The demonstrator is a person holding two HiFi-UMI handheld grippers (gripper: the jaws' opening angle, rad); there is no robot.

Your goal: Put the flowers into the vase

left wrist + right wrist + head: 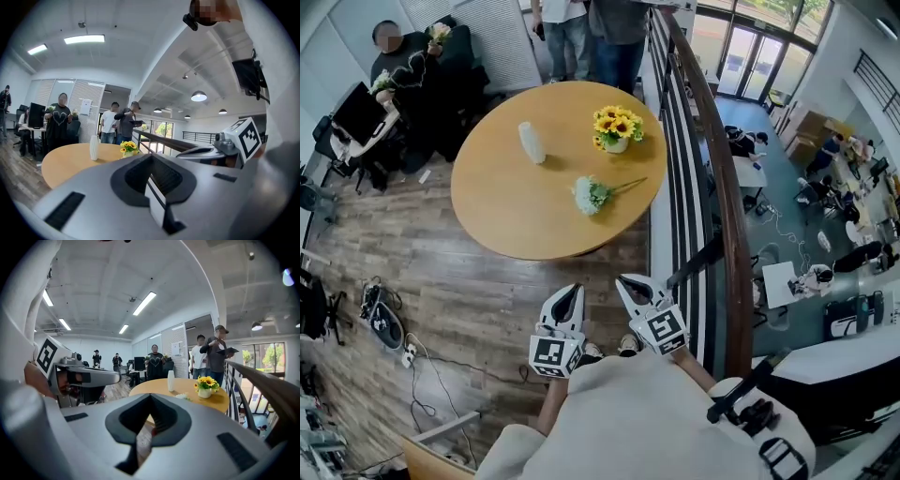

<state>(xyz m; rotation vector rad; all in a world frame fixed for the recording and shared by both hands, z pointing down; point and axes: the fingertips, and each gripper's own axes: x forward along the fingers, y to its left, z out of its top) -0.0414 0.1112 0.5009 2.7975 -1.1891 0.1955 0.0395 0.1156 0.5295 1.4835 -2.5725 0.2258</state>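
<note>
Zero flowers are in the white vase, so the task looks unstarted: reach, pick, carry and insert are all still to do.

Room is an open office on an upper level, with a wood-plank floor and ceiling strip lights. A dark railing runs along the right, and a lower floor with desks shows beyond it. Several people stand at the far side and one more is by a monitor at the far left.

Work surface is a round wooden table with a plain, mostly bare top. It holds three things. A pot of sunflowers stands far right and is not loose stock. The vase stands upright toward the far middle. One loose white flower with a green stem lies flat nearer the right edge. It is well apart from the vase and near the pot, its stem pointing right.

Left gripper and right gripper are held close to the person's body, short of the table's near edge and roughly level. Both pairs of jaws are pressed together with nothing between them. Cables and a power strip lie on the floor at the left.
</note>
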